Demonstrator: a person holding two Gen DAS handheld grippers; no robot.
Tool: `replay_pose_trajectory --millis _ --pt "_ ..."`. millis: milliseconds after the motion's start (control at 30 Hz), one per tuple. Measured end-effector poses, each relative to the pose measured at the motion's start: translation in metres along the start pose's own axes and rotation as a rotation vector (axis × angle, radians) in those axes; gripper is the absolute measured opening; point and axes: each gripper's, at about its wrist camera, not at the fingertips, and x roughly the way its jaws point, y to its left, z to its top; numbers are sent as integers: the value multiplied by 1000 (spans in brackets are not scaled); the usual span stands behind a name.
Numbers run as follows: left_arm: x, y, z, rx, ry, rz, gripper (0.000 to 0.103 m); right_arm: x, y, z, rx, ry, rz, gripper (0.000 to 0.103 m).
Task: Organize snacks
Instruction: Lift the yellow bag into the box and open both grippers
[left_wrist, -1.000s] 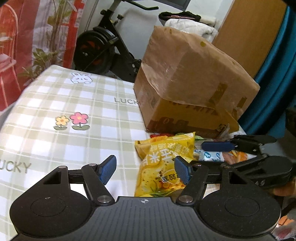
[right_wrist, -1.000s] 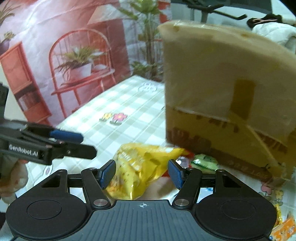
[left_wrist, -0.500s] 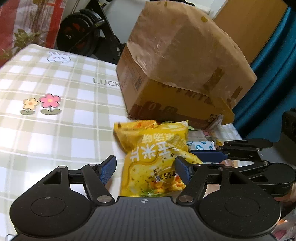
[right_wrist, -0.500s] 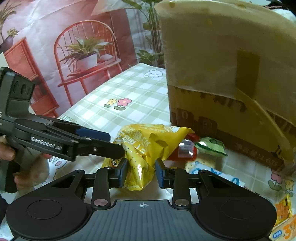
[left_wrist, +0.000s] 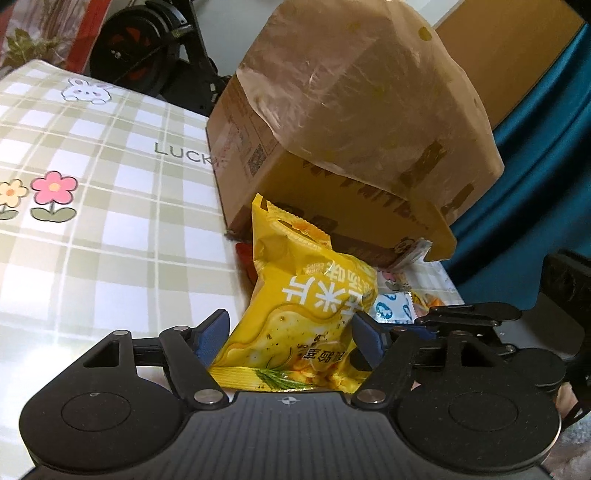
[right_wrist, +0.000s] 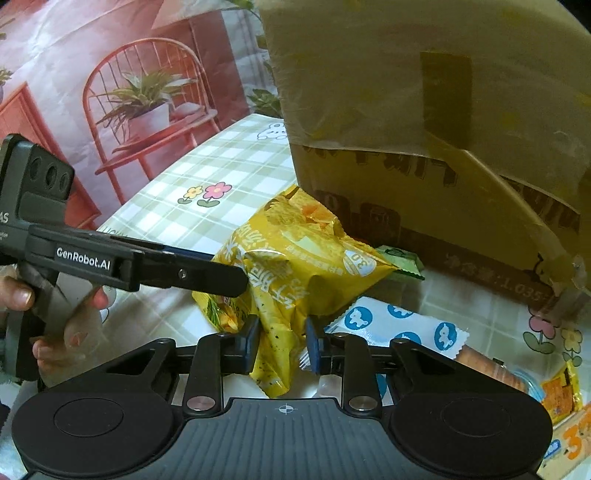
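Your right gripper (right_wrist: 282, 345) has its jaws pinched tight on the lower corner of the yellow chip bag (right_wrist: 291, 269), and you can see the foil crumpled between the blue pads (right_wrist: 312, 345). Your left gripper (left_wrist: 290, 334) is wide open with the same bag (left_wrist: 303, 314) sitting in the gap between its fingers; the pads look close to the bag's sides, but I can't tell if they're actually touching it.

The bag is right in front of the big cardboard box (left_wrist: 354, 122), which has a brown paper sheet draped over its top. The bag's top end points toward the box and its bottom end faces your grippers. It looks tipped up off the checked tablecloth (left_wrist: 110, 221) rather than lying flat.

Other stuff near the box: a white packet with blue prints (right_wrist: 399, 325) just to the right of the chip bag, a small green wrapper (right_wrist: 402, 260) poking out between the bag and the box, and something red (left_wrist: 245, 258) tucked behind the bag at the box's base. Off to the far right of the box there's an orange-and-yellow packet (right_wrist: 559, 393).
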Motion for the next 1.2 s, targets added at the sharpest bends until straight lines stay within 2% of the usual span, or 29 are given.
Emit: replay_pose_trajectory --millis 100,233,333,700,900,1200 --pt "4 5 0 -25 5 -32 76 1 1 0 2 -2 -3 24" --pt "-3 -6 -2 35 -2 1 58 -3 1 0 -7 -13 -12 23" --pt "-14 -11 -2 60 -14 13 53 -10 3 0 -13 -32 -2 21" --pt "-65 -51 8 153 -106 48 50 -57 20 9 -110 -180 6 20" --pt "-88 -86 15 217 -165 46 48 -98 20 22 -152 -290 7 20" --pt "-110 -128 27 274 -257 37 47 -149 20 35 -186 -409 7 20"
